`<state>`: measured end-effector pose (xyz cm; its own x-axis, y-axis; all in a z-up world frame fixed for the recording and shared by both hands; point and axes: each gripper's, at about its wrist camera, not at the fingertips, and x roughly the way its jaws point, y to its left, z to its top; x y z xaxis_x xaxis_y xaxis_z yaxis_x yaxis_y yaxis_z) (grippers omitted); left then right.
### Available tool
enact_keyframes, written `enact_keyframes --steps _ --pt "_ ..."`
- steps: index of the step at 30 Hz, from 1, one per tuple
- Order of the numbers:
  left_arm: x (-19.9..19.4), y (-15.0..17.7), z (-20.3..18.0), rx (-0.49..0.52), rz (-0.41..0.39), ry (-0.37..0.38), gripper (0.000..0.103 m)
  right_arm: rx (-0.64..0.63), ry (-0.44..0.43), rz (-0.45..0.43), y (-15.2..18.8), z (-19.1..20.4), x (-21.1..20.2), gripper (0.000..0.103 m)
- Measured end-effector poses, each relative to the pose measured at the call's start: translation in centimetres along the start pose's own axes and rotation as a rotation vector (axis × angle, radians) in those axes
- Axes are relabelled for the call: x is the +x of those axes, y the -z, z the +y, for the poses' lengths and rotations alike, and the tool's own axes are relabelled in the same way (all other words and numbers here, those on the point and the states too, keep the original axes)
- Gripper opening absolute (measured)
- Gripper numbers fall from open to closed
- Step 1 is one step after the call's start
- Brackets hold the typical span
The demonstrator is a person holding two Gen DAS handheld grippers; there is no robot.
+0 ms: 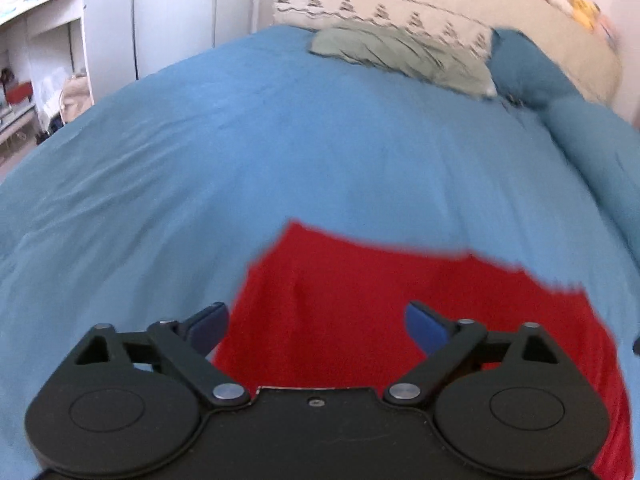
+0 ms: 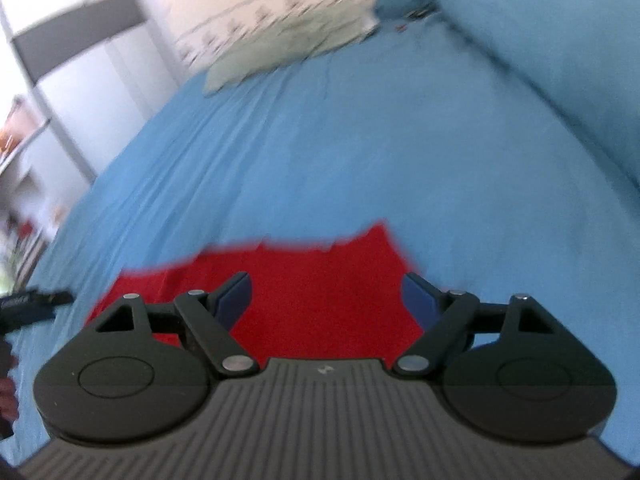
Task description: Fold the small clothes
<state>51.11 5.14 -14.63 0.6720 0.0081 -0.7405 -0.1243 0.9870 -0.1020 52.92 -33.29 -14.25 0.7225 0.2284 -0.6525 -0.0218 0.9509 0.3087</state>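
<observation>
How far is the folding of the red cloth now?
Done: the red cloth lies spread on the blue bed. In hand: nothing; the left gripper and right gripper stand open above it. Left: no fold is visible, so all the folding.

Red garment [image 1: 400, 312]: plain, solid red fabric, spread nearly flat on the blue bedcover [image 1: 280, 152]. Far edge slightly wavy, with one pointed corner raised at each end. Garment type not discernible; outline blurred.

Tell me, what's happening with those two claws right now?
Left gripper open, right gripper open. Red cloth flat on blue bed, unheld. Nothing in the way.
</observation>
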Motion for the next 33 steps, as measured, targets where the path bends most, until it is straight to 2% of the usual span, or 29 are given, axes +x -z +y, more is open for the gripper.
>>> enact_keyframes --steps 2,5,9,11,18,22,26,29,33 --pt "-0.4 2.3 -1.5 0.070 0.068 0.006 0.098 0.005 -0.025 0.040 2.0 0.9 -0.9 0.098" --pt "-0.2 4.3 -2.7 0.147 0.115 -0.012 0.098 0.023 0.006 0.097 4.8 1.6 -1.6 0.098" --pt "2.2 6.2 -3.2 0.221 0.203 -0.009 0.098 0.051 0.058 0.153 7.4 1.4 -0.7 0.098" --pt "3.6 6.8 -3.1 0.238 0.243 -0.012 0.103 0.077 0.072 0.172 8.3 0.8 0.1 0.098" --pt "2.7 6.4 -3.5 0.251 0.235 -0.026 0.103 0.049 0.066 0.146 9.4 0.6 -0.3 0.100" --pt "-0.3 5.7 -4.9 0.274 0.193 -0.027 0.103 0.045 0.079 0.103 9.4 1.2 -4.2 0.100" --pt "-2.1 5.7 -6.1 0.281 0.179 0.027 0.103 0.086 0.113 0.112 10.7 1.2 -7.8 0.101" --pt "-2.0 5.8 -6.8 0.271 0.189 0.042 0.103 0.118 0.138 0.130 12.1 0.4 -8.3 0.101" --pt "-1.3 5.9 -7.8 0.253 0.205 0.058 0.103 0.246 0.147 0.118 14.0 -1.8 -7.9 0.099"
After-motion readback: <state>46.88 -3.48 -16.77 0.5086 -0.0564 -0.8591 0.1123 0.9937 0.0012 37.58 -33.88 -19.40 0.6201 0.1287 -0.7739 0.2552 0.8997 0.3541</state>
